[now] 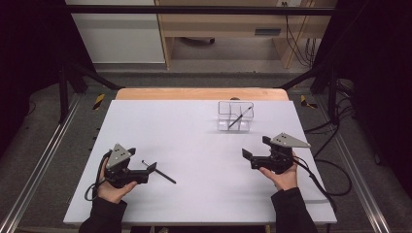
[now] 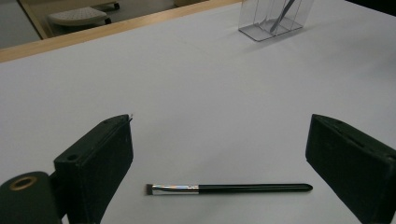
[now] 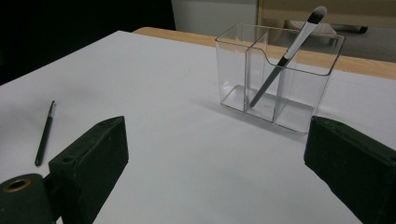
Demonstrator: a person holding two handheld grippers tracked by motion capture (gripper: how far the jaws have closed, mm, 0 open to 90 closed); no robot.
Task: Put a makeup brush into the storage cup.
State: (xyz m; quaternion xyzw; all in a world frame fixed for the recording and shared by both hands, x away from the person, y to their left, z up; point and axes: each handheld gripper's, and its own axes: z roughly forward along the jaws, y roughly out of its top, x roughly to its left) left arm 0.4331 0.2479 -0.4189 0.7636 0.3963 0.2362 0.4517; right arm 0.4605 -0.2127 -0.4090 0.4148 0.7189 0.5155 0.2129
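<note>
Thin, light, stiff brush (image 2: pixel 228 188) lying flat on the tabletop (image 1: pixel 204 145) between the wide-open, empty jaws of the left gripper (image 1: pixel 150 168), best pinched mid-handle, likely rolling; right gripper (image 1: pixel 253 147) likewise open, empty.

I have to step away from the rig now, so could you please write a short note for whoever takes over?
Left gripper: open, empty, low over the table with the small black brush lying flat between its jaws, untouched.
Right gripper: open, empty, pointing at the clear organizer.
Things: the organizer stands at the far side of the white table; a larger brush leans in its middle compartment, bristles up.
Done: one brush is in the organizer.
Left, most likely: close on the small brush, lift it and put it in the organizer too.
</note>
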